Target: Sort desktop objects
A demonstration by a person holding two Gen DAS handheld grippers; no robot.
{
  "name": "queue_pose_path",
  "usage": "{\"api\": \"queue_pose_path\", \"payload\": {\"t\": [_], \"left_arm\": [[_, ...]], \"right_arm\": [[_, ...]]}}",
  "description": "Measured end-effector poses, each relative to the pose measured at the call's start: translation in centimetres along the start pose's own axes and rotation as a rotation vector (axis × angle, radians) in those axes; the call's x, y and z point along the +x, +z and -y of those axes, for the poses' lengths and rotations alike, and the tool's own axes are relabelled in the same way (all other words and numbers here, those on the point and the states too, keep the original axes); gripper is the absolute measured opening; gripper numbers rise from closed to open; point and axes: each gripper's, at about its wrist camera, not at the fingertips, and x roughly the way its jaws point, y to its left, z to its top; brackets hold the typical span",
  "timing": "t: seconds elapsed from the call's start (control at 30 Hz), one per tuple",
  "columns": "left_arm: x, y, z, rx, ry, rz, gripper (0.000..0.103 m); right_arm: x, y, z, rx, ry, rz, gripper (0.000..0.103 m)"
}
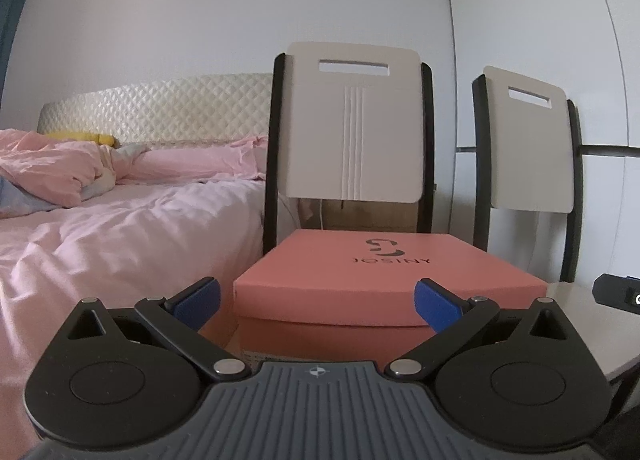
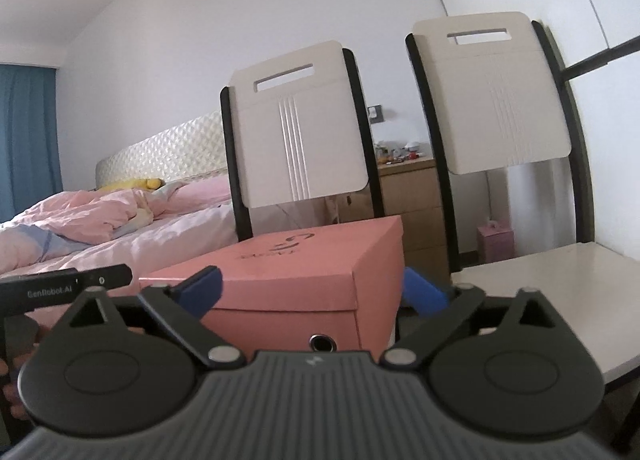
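A pink shoebox (image 1: pixel 384 280) with a dark logo on its lid sits on the seat of a chair (image 1: pixel 352 120); it also shows in the right wrist view (image 2: pixel 296 272). My left gripper (image 1: pixel 316 302) is open, its blue fingertips (image 1: pixel 200 300) just in front of the box's near end. My right gripper (image 2: pixel 312 290) is open, its blue fingertips (image 2: pixel 204 288) straddling the box's near corner. Both are empty.
A second chair (image 2: pixel 496 100) with a bare white seat (image 2: pixel 560 292) stands right of the box. A bed with pink bedding (image 1: pixel 100 228) lies to the left. A wooden nightstand (image 2: pixel 412 196) stands behind the chairs. The other gripper's body (image 2: pixel 64 284) shows at left.
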Motion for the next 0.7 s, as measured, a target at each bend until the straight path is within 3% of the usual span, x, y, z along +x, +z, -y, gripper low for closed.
{"api": "queue_pose_path", "payload": {"t": [0.33, 0.7], "left_arm": [[1.7, -1.0, -0.5, -0.012, 0.057, -0.03, 0.103], [1.3, -1.7, 0.1, 0.017, 0.07, -0.024, 0.103]], "right_arm": [[1.9, -1.2, -0.2, -0.029, -0.049, -0.013, 0.103], [1.8, -2.0, -0.4, -0.075, -0.104, 0.002, 0.103]]}}
